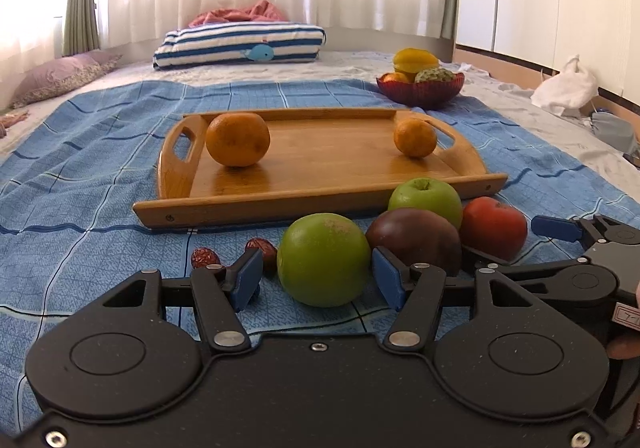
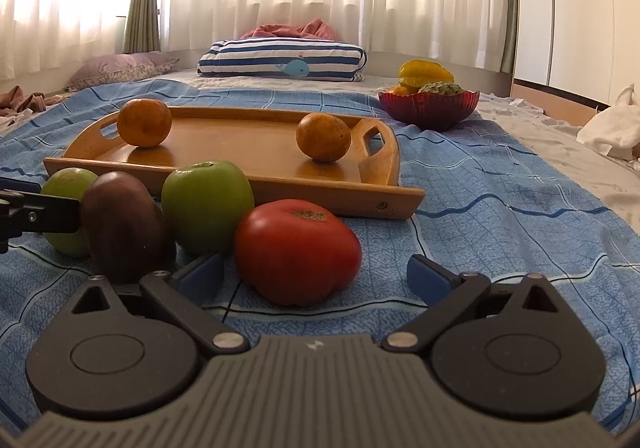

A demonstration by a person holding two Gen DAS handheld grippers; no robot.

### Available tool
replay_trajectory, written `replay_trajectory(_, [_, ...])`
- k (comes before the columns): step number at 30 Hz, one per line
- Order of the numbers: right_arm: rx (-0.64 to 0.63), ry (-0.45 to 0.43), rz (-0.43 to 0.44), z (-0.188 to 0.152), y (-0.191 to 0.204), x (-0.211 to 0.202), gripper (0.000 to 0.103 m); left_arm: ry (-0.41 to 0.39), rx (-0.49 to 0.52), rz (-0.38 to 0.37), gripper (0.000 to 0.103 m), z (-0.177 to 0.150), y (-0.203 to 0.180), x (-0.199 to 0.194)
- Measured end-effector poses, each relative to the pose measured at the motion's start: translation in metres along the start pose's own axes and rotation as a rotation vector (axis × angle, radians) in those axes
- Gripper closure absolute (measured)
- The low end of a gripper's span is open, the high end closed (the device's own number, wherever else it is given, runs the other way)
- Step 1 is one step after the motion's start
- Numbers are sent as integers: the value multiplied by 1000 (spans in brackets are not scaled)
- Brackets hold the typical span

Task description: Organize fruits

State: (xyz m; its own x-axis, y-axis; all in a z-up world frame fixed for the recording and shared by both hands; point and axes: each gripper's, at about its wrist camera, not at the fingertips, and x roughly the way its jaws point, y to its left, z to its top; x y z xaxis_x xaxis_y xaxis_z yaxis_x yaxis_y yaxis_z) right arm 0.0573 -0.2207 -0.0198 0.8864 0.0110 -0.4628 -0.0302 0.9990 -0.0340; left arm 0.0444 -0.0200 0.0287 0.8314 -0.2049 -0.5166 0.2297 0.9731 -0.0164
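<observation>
Two oranges are already set on the wooden tray (image 1: 320,203) upon the bed. The left tool (image 1: 318,280) is spread around a green fruit (image 1: 323,260), seemingly untouched; the right tool (image 2: 316,280) gapes wide around the tomato (image 2: 298,252).

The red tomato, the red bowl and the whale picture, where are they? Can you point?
Red tomato (image 2: 298,252): right wrist view, middle of its front.
Red bowl (image 2: 428,107): right wrist view, front wall.
Whale picture (image 1: 258,53): left wrist view, the whale's body.

Two oranges (image 1: 237,139) on tray (image 1: 320,199); bowl (image 1: 420,89) behind.
</observation>
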Motion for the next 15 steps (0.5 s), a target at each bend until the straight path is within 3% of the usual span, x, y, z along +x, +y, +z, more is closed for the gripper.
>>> replay_trajectory(5, [9,1,8,-1,-1,1,2,-21,25,18,44,-2,-5,-1])
replay_trajectory(9, [8,-3,8,-2,-1,1,2,-15,22,1,54,-5,-7,-4])
replay_trajectory(15, [6,-3,8,-3,-1,1,3,-11,35,10,55,-11,-10,-6])
